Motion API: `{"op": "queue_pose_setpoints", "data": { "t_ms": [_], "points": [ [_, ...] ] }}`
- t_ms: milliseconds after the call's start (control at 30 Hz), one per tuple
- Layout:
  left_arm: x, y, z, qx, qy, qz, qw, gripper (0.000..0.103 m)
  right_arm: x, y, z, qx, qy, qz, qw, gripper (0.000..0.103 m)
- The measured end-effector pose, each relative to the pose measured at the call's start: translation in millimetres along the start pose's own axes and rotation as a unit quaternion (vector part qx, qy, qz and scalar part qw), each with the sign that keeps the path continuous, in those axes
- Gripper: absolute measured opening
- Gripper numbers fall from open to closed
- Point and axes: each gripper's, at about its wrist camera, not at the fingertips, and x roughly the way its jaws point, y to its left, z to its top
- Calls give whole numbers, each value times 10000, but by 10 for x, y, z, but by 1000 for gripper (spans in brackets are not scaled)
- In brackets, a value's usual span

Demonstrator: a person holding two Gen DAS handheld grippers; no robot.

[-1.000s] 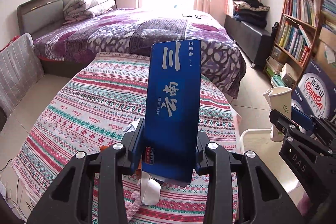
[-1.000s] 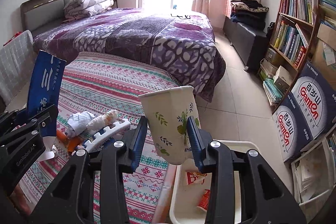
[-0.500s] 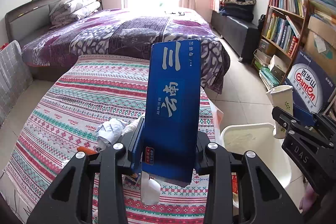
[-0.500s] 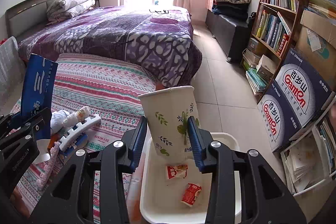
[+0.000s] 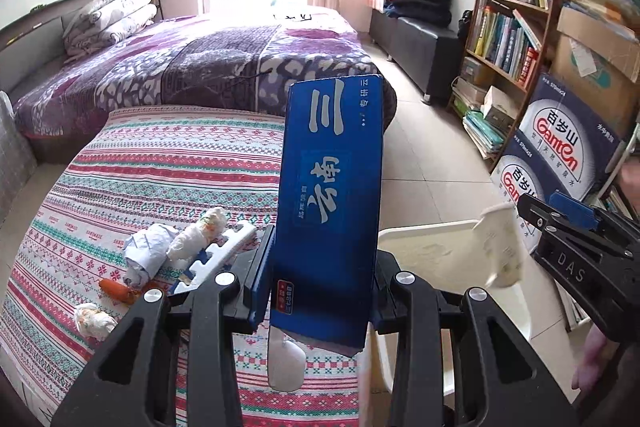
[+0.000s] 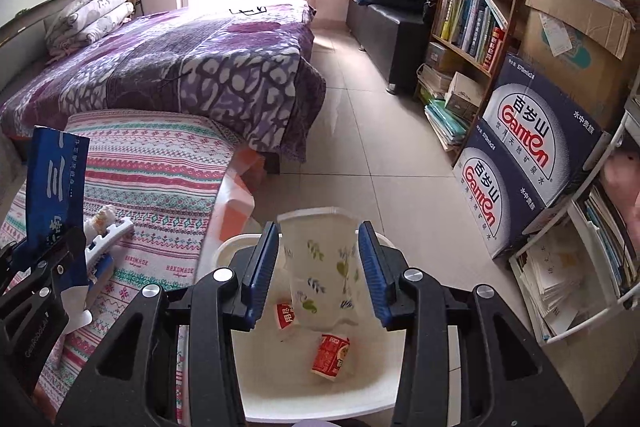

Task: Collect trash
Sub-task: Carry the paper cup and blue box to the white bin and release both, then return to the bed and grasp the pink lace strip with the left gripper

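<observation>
Paper cup (image 6: 322, 267) loose between just-spreading right claw (image 6: 319, 269) over bin (image 6: 320, 387), left claw (image 5: 318, 283) pinching blue box (image 5: 332, 195)

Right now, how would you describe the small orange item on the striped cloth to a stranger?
Find the striped cloth in front of the purple bed. Near the cloth's closest edge, the orange item lies beside the largest crumpled paper. It alone is orange; its neighbours are white or pale blue.

Crumpled paper wads (image 5: 148, 251) lie on the striped cloth-covered table (image 5: 168, 179).
</observation>
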Motion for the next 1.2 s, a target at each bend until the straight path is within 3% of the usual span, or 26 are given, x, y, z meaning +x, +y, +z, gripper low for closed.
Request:
{"op": "queue_pose_setpoints", "data": {
  "t_ms": [233,500,867,900,967,1200],
  "points": [
    [91,-317,-16,111,68,-234,9996,37,33,-365,-43,343,24,-369,9987,67],
    [194,-600,-85,288,220,-466,9983,37,23,-709,-68,706,-47,-821,9941,86],
    [380,-865,-168,281,616,-1071,9919,39,36,-1017,-110,1112,66,-1072,9880,96],
    [387,-868,-173,265,646,-1137,9911,40,39,-1023,-113,1137,88,-1066,9877,96],
    [387,-868,-177,248,692,-1207,9900,55,46,-1037,-114,1178,129,-1048,9874,96],
    [287,-736,-146,230,613,-1038,9924,70,56,-900,-89,1174,171,-941,9885,96]
  ]
}}
